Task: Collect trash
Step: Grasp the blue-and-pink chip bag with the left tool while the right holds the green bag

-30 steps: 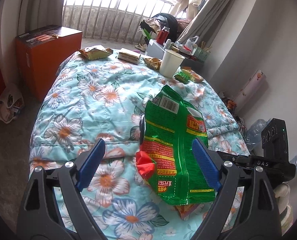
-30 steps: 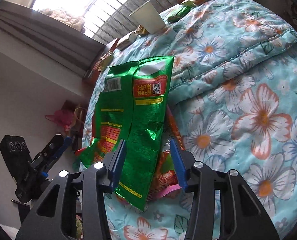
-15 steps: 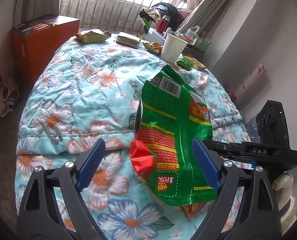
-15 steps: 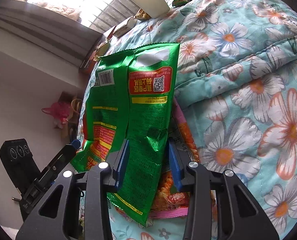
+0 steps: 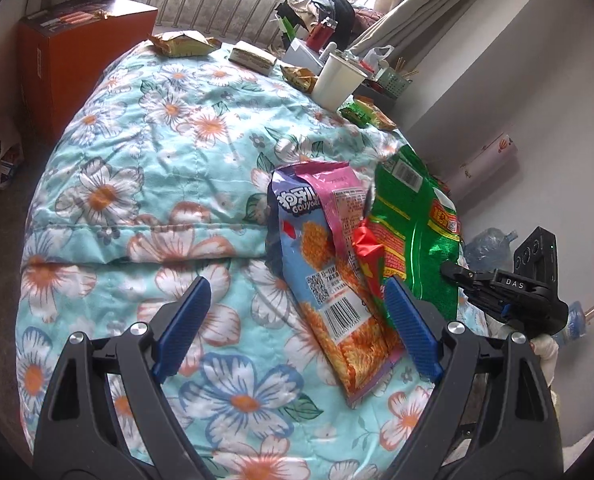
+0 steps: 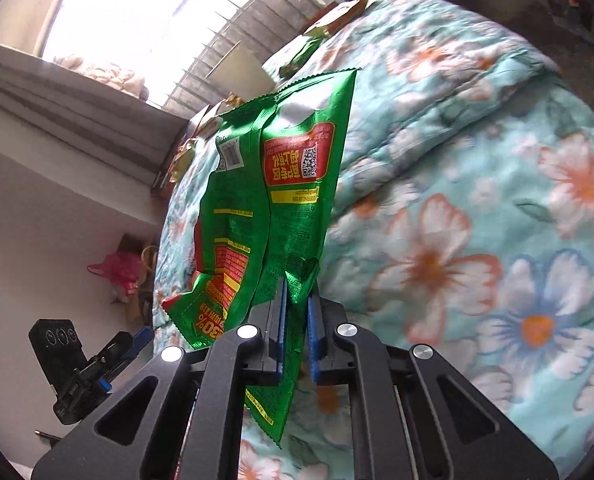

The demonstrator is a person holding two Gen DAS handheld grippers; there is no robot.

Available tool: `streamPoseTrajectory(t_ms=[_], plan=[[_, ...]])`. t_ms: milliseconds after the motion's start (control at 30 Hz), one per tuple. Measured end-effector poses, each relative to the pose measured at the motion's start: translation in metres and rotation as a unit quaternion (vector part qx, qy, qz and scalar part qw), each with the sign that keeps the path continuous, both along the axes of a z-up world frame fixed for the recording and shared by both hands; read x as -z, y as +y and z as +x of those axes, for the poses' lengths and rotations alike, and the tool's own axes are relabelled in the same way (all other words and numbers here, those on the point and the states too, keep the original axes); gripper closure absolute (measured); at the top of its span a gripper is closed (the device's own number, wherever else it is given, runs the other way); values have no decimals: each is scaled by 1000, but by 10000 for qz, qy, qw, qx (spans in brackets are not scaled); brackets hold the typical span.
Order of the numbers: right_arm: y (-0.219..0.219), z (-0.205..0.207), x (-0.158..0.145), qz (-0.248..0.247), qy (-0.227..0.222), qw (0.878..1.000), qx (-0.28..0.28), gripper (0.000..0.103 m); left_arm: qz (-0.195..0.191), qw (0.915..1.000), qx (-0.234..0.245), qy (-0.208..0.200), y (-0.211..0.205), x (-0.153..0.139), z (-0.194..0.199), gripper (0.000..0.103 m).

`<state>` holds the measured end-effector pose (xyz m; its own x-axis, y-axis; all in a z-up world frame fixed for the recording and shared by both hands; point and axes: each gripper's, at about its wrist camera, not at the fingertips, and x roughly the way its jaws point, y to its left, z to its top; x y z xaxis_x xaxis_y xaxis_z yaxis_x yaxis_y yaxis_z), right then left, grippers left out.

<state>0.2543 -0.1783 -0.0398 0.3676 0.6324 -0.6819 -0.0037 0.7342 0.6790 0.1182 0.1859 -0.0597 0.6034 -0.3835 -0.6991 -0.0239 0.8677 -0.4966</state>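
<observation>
Right gripper (image 6: 295, 320) was clamped on green snack bag (image 6: 281, 200), lifted off bed quilt (image 6: 477, 200). Left gripper (image 5: 297, 328) gaped wide, empty, over pink-orange snack bag (image 5: 329, 272).

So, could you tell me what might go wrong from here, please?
The right gripper pinches only a crumpled edge of the green bag, so the bag could slip free as it moves. The open left gripper straddles the pink bag on the soft quilt; closing might catch fabric too.
</observation>
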Motion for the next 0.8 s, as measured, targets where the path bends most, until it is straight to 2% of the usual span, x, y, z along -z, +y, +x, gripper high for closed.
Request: streamPoseTrajectory(t_ms=[100, 167, 267, 367, 400, 500, 533, 600, 633, 667, 700, 800], plan=[[-29, -12, 3, -54, 82, 9996, 277, 94, -347, 9989, 127, 287, -6, 12, 2, 22], [-40, -19, 7, -37, 137, 9991, 405, 94, -521, 9970, 195, 541, -14, 23, 7, 32], [-45, -27, 14, 14, 196, 9985, 507, 94, -758, 9925, 188, 943, -24, 39, 16, 39], [-47, -35, 21, 59, 240, 9982, 546, 94, -933, 9911, 167, 938, -29, 42, 21, 43], [-49, -39, 21, 78, 245, 9981, 551, 94, -1139, 9891, 206, 911, -29, 41, 23, 45], [-50, -42, 23, 128, 249, 9981, 553, 94, -2187, 9726, 256, 751, -23, 43, 23, 46], [-51, -41, 23, 143, 251, 9981, 552, 94, -2618, 9627, 282, 627, -20, 43, 22, 46], [-51, -39, 26, 164, 256, 9981, 542, 94, -3536, 9337, 347, 445, -16, 45, 22, 46], [-51, -39, 27, 172, 260, 9980, 542, 94, -3832, 9221, 365, 389, -16, 47, 23, 46], [-52, -40, 27, 182, 263, 9980, 545, 94, -3981, 9158, 368, 372, -18, 49, 24, 46], [-53, -40, 28, 200, 266, 9979, 547, 94, -3968, 9164, 351, 390, -21, 50, 26, 46], [-55, -40, 30, 251, 270, 9977, 561, 94, -3671, 9282, 313, 512, -33, 55, 31, 46]])
